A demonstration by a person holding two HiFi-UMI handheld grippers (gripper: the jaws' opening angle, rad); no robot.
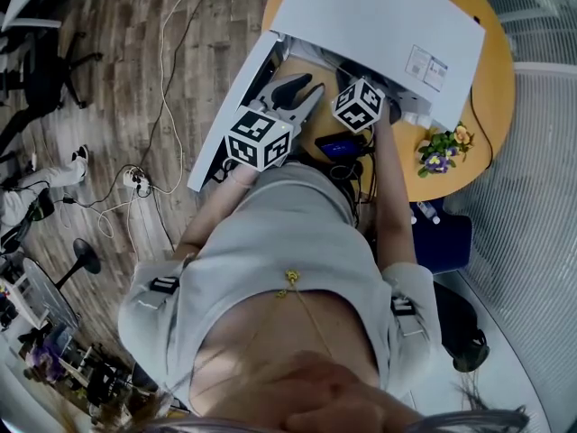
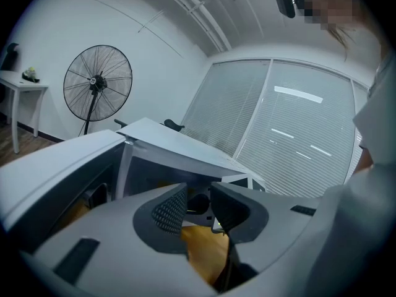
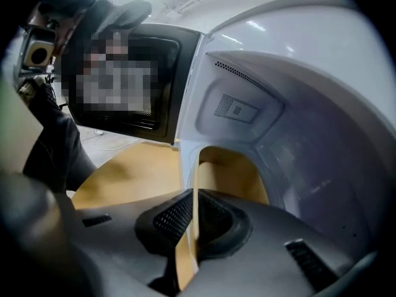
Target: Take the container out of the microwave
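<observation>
Wood-plank floor [image 1: 135,79] carries a round yellow table [image 1: 491,88] bearing an open white microwave [image 1: 379,16]. Fingers of the left gripper [image 2: 198,198] stand spread and empty; fingers of the right gripper [image 3: 193,218] pinch a thin white edge [image 3: 189,166].

Overhead plus gripper views (microwave [image 1: 379,16] common)

Grey-brown wooden floor planks [image 1: 117,43] are crossed by loose white cables [image 1: 165,70] running to a power strip [image 1: 135,179], with a black office chair [image 1: 45,70] at the left edge and a round yellow table [image 1: 494,97] at the upper right. A black standing fan [image 2: 98,82] and a small white side table [image 2: 21,85] stand against a white wall [image 2: 74,17]. Beside them, tall windows with closed blinds [image 2: 297,135] show streaks of light.
</observation>
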